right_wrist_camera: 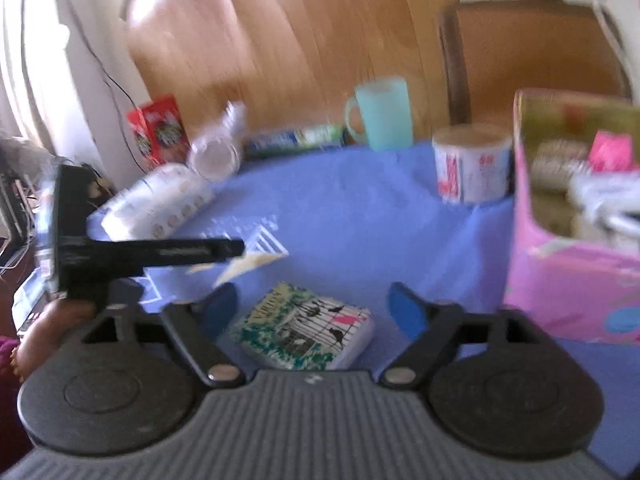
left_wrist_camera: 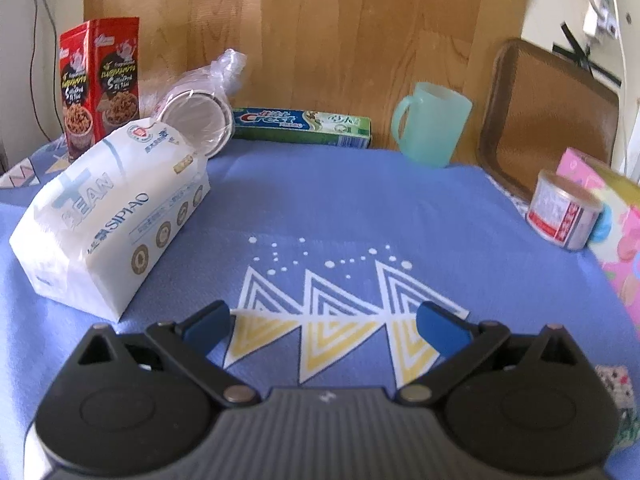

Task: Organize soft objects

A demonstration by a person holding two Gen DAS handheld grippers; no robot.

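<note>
The left gripper (left_wrist_camera: pixel 324 322) is held open above the blue cloth (left_wrist_camera: pixel 340 208), its blue fingertips (left_wrist_camera: pixel 210 322) spread wide over the triangle print, with nothing between them. The right gripper (right_wrist_camera: pixel 314 312) is likewise open, and a small tissue pack (right_wrist_camera: pixel 310 330) with a birdcage print is seen lying on the cloth (right_wrist_camera: pixel 340 208) between its fingers, not touched by either.

Taking the mug (left_wrist_camera: pixel 432 124) as landmark: a toothpaste box (left_wrist_camera: pixel 302 126) is laid just left of it along the wooden board. Farther left a bagged cup stack (left_wrist_camera: pixel 200 116) is tipped on its side, and a red snack box (left_wrist_camera: pixel 100 84) is stood upright beyond that. In front of the cup stack, a large white tissue pack (left_wrist_camera: pixel 108 220) is laid on the cloth, well left of the mug. Right of the mug a brown tray (left_wrist_camera: pixel 548 116) is propped up. In front of the tray a tin (left_wrist_camera: pixel 564 216) is set, touching a pink box (left_wrist_camera: pixel 612 232). In the right wrist view the pink box (right_wrist_camera: pixel 568 264) is seen open at the top, with soft packets inside, too blurred to be named.
</note>
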